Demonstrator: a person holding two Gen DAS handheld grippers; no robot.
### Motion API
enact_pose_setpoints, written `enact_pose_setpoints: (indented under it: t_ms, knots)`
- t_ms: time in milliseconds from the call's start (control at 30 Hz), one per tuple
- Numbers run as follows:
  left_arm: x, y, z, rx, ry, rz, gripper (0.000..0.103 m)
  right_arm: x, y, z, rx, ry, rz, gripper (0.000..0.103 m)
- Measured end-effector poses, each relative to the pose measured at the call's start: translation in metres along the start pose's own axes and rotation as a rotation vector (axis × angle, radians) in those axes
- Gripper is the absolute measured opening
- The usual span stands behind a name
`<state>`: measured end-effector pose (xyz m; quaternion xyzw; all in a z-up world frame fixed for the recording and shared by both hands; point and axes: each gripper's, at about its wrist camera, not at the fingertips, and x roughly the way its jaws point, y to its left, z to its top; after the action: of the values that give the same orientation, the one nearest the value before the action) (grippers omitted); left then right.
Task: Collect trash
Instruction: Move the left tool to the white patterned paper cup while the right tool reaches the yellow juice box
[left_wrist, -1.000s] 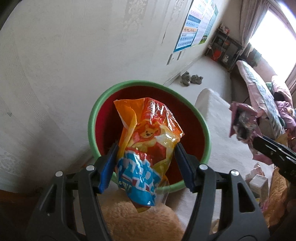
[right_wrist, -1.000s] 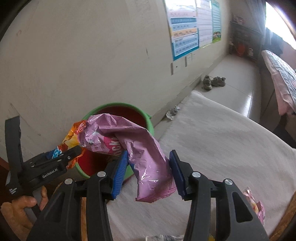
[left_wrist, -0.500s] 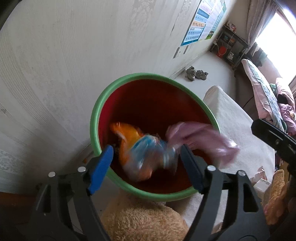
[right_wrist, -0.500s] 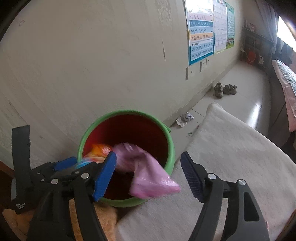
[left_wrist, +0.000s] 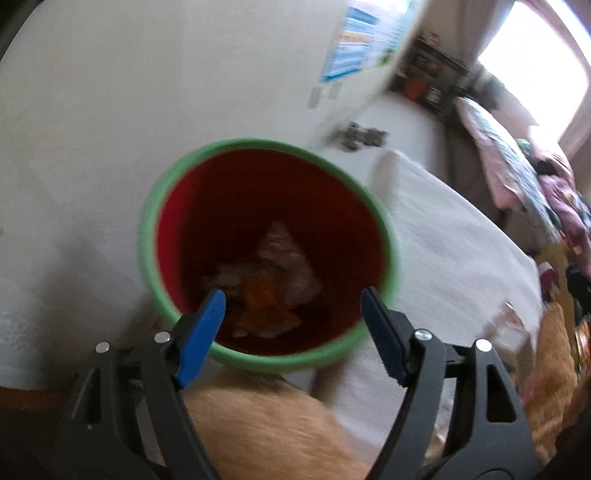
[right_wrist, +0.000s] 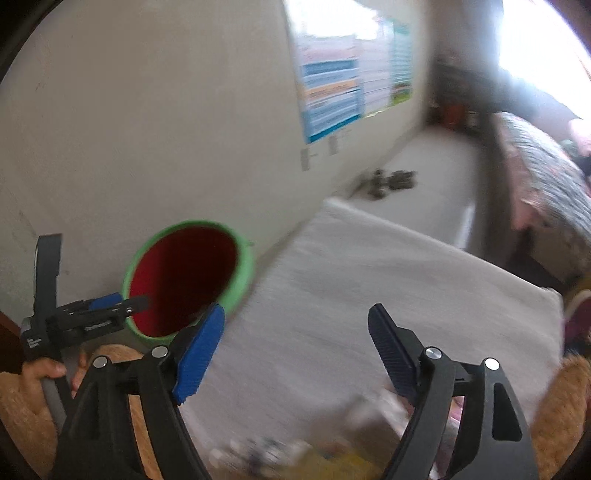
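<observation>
Against the wall, the bucket (left_wrist: 147, 236) holds wrappers (left_wrist: 273, 280); both grippers' fingers (left_wrist: 203, 325) just spread, empty.

Home bedroom, bed with patterned quilt (right_wrist: 546, 184), wall posters (right_wrist: 332, 92), shoes (right_wrist: 391, 181) on floor

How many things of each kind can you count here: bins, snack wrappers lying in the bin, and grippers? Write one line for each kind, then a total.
Bins: 1, the red bin with a green rim.
Wrappers in the bin: 2, an orange wrapper and a pink wrapper.
Grippers: 2, the left gripper and the right gripper, both empty.
Total: 5.
</observation>
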<state>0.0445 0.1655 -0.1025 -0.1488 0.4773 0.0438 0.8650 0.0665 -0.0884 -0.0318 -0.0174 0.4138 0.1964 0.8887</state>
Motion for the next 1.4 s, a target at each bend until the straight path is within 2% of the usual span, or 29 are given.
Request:
enact_pose_setpoints:
  t_ms: [100,233,300,400,467,533,600,667,767,800,933,1067,1167,1333,1400]
  knots:
    - [0.004,-0.036,-0.013,0.102,0.05,-0.086,0.075,-0.021,-0.027,-0.02,0.05,0.024,-0.02,0.088]
    - [0.013,-0.093,-0.041,0.244,0.158,-0.203,0.076,-0.029,-0.051,-0.058,0.131,0.139,-0.005,0.089]
    - [0.021,-0.122,-0.061,0.331,0.216,-0.226,0.076,-0.026,-0.06,-0.081,0.211,0.208,0.051,0.089]
    - [0.035,-0.15,-0.087,0.448,0.31,-0.213,0.076,-0.016,-0.065,-0.11,0.294,0.272,0.101,0.088]
    - [0.046,-0.158,-0.104,0.498,0.362,-0.199,0.078,-0.011,-0.067,-0.12,0.35,0.288,0.128,0.082]
    - [0.049,-0.159,-0.105,0.484,0.385,-0.2,0.075,-0.01,-0.068,-0.121,0.372,0.287,0.138,0.075]
    - [0.05,-0.155,-0.101,0.451,0.389,-0.236,0.066,-0.01,-0.066,-0.119,0.355,0.281,0.128,0.074]
    - [0.052,-0.151,-0.099,0.426,0.391,-0.255,0.064,-0.012,-0.066,-0.118,0.342,0.278,0.126,0.074]
    - [0.047,-0.142,-0.093,0.388,0.349,-0.255,0.052,-0.013,-0.063,-0.117,0.335,0.278,0.129,0.074]
    - [0.043,-0.133,-0.086,0.342,0.313,-0.255,0.049,-0.014,-0.064,-0.117,0.335,0.277,0.134,0.074]
    - [0.034,-0.099,-0.062,0.193,0.232,-0.226,0.049,-0.009,-0.055,-0.115,0.316,0.286,0.17,0.073]
    - [0.041,-0.078,-0.063,0.085,0.253,-0.238,0.049,0.01,-0.043,-0.115,0.291,0.338,0.197,0.064]
    - [0.039,-0.082,-0.064,0.083,0.254,-0.242,0.05,0.025,-0.034,-0.116,0.264,0.387,0.165,0.064]
    - [0.042,-0.088,-0.071,0.084,0.265,-0.243,0.051,0.04,-0.023,-0.11,0.215,0.413,0.14,0.064]
    - [0.044,-0.091,-0.07,0.076,0.266,-0.245,0.051,0.046,-0.02,-0.11,0.202,0.419,0.132,0.06]
